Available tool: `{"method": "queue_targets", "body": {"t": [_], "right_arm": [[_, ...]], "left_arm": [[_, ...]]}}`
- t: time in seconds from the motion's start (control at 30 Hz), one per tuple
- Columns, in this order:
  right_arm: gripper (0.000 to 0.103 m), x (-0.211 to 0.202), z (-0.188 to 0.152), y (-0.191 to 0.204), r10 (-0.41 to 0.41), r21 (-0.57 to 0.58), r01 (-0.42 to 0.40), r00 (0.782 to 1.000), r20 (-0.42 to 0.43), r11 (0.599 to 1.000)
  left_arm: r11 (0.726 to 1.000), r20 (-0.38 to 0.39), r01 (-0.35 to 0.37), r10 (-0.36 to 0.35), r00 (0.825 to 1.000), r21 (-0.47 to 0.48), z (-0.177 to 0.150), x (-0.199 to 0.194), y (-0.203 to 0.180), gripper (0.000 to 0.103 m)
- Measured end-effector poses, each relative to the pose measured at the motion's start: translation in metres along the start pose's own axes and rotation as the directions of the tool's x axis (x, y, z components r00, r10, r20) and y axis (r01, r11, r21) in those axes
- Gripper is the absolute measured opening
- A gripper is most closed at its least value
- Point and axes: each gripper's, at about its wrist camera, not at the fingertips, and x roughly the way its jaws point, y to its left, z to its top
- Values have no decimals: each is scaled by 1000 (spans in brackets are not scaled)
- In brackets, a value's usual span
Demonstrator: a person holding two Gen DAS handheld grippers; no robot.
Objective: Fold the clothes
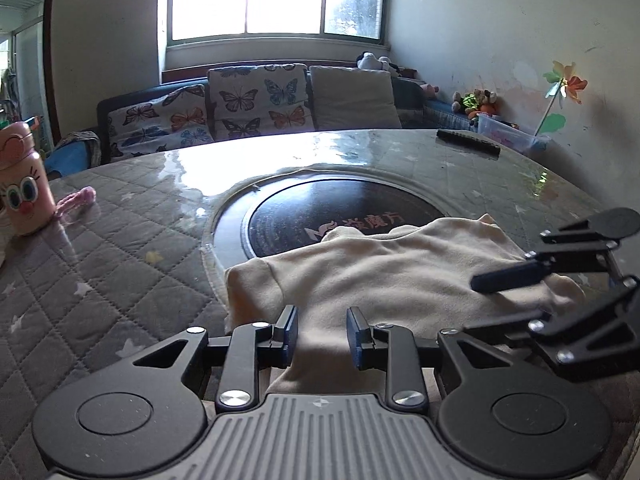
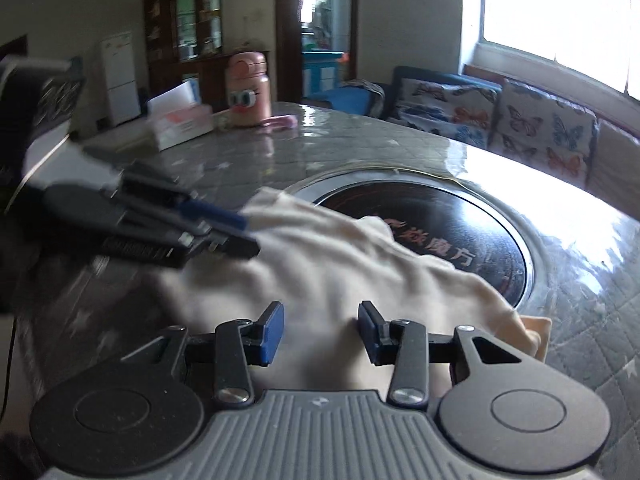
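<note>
Left gripper [image 1: 322, 334] jaws parted, nothing held, over cream garment [image 1: 380, 276]; right gripper [image 2: 320, 330] likewise parted. Soft wrinkled garment lies on quilted glossy table [image 1: 120, 248], overlapping round black inset [image 1: 320, 212].

The shirt [image 1: 380, 276] lies on the worktop [image 1: 120, 264], partly over the round inset plate [image 1: 340, 212] in the middle. A bottle [image 1: 22, 184] stands far left, a remote [image 1: 468, 141] at the far right edge, and the sofa [image 1: 248, 104] sits behind.
</note>
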Motion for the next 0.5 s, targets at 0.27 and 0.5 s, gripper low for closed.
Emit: {"method": "queue_targets", "body": {"t": [0.27, 0.5], "right_arm": [[42, -29, -23, 7, 36, 16, -37, 999, 13, 999], [43, -45, -37, -22, -35, 137, 32, 999, 18, 990]], "left_arm": [[998, -9, -37, 36, 999, -44, -26, -14, 6, 33], [995, -14, -50, 49, 999, -86, -39, -27, 8, 27]]}}
